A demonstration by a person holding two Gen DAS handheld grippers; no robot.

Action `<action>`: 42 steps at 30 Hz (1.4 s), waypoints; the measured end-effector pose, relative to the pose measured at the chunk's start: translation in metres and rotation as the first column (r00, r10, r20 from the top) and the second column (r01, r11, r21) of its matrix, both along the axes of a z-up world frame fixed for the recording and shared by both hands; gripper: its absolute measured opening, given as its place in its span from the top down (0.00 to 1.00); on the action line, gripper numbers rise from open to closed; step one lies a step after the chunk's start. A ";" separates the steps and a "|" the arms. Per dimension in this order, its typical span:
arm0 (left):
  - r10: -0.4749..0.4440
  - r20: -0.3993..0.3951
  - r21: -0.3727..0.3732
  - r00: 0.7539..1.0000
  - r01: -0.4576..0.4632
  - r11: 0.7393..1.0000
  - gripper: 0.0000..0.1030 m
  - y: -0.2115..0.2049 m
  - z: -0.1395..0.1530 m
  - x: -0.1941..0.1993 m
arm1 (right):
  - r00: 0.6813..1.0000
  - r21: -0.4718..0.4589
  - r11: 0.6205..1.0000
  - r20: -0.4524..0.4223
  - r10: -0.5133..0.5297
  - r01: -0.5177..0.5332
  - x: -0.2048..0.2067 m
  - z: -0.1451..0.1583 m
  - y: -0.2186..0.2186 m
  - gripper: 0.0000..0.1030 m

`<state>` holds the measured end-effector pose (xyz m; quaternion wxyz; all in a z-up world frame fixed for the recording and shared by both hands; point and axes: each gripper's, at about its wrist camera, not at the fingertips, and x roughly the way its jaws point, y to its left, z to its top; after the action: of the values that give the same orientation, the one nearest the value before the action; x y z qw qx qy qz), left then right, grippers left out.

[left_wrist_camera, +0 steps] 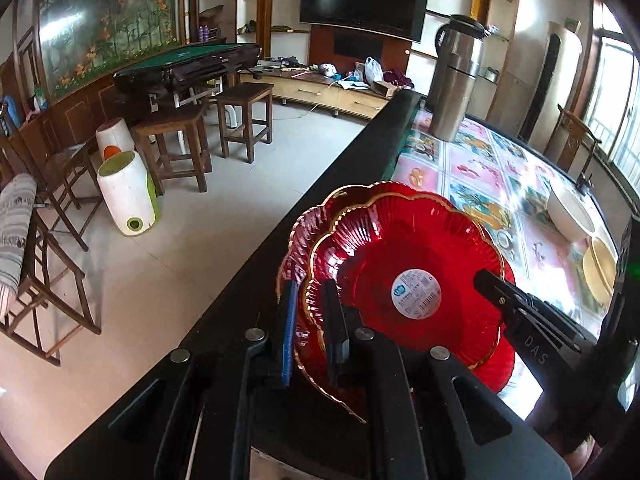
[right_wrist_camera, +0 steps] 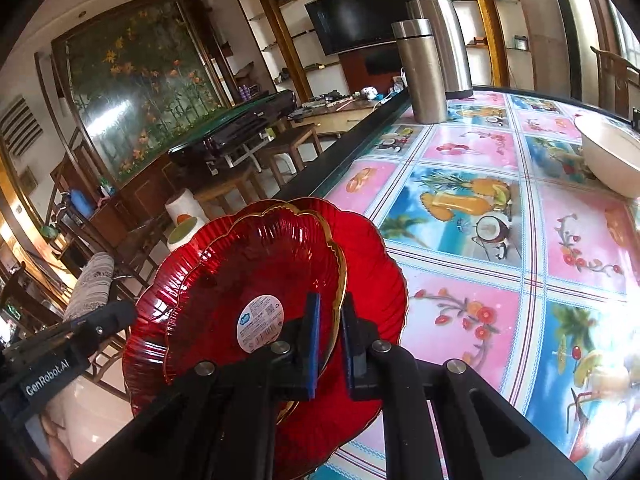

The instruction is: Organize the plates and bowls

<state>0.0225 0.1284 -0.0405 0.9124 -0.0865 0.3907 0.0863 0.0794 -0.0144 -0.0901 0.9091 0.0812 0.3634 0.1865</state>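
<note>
Two red scalloped glass plates with gold rims lie stacked and tilted over the table's left edge. The upper plate (left_wrist_camera: pixel 416 248) (right_wrist_camera: pixel 240 280) carries a round white label. The lower plate (left_wrist_camera: pixel 298 228) (right_wrist_camera: pixel 372 264) sticks out around it. My left gripper (left_wrist_camera: pixel 310 286) is shut on the stack's near-left rim; I cannot tell whether it pinches one rim or both. My right gripper (right_wrist_camera: pixel 331 298) is shut on the upper plate's gold rim. The two grippers face each other: the right gripper (left_wrist_camera: pixel 486 278) reaches in over the upper plate, and the left gripper (right_wrist_camera: pixel 124 312) sits at the lower plate's edge.
The table (right_wrist_camera: pixel 480 208) has a glossy fruit-print cover. A white bowl (left_wrist_camera: pixel 568 212) (right_wrist_camera: pixel 612 156) and a yellow bowl (left_wrist_camera: pixel 600 272) sit at its far right. Steel flasks (left_wrist_camera: pixel 456 80) (right_wrist_camera: pixel 424 72) stand at the back. Stools (left_wrist_camera: pixel 244 120) and chairs stand on the floor to the left.
</note>
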 end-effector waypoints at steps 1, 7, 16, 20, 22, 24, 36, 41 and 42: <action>0.001 0.006 -0.009 1.000 -0.001 1.000 0.90 0.003 0.001 0.000 | 1.000 -0.006 1.000 -0.001 0.004 -0.004 0.000 0.000 0.001 0.87; 0.023 0.065 -0.027 0.998 -0.022 0.999 0.90 0.012 0.012 -0.009 | 1.000 -0.017 1.000 0.020 0.023 -0.023 -0.006 0.007 0.001 0.64; 0.004 0.118 -0.007 0.993 -0.003 1.000 0.90 0.004 0.022 -0.017 | 0.988 0.068 0.998 0.154 0.005 -0.015 -0.033 0.038 -0.041 0.43; -0.043 0.119 0.006 0.992 0.043 0.999 0.85 -0.010 0.024 -0.017 | 0.981 0.060 0.998 0.191 -0.041 0.030 -0.045 0.047 -0.065 0.42; -0.081 0.118 0.008 0.990 0.081 0.997 0.78 -0.023 0.026 -0.016 | 0.975 0.054 0.996 0.210 -0.075 0.065 -0.052 0.050 -0.083 0.42; -0.129 0.119 0.007 0.984 0.129 0.992 0.76 -0.038 0.031 -0.015 | 0.968 0.059 0.992 0.219 -0.125 0.115 -0.058 0.055 -0.106 0.42; -0.578 0.016 -0.162 0.816 0.573 0.803 0.46 -0.177 0.073 0.024 | 0.902 0.186 0.899 0.101 -0.419 0.397 -0.087 0.079 -0.292 0.36; -0.634 -0.072 -0.263 0.770 0.599 0.756 0.46 -0.223 0.081 0.041 | 0.871 0.208 0.849 -0.032 -0.491 0.486 -0.078 0.073 -0.353 0.36; -0.635 -0.065 -0.272 0.770 0.598 0.754 0.45 -0.227 0.082 0.041 | 0.866 0.228 0.838 -0.063 -0.496 0.496 -0.076 0.067 -0.362 0.36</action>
<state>0.0634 -0.0981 0.0412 0.8397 -0.0534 0.4735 -0.2605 0.0035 -0.3766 -0.0227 0.9099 0.2800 0.3057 -0.0134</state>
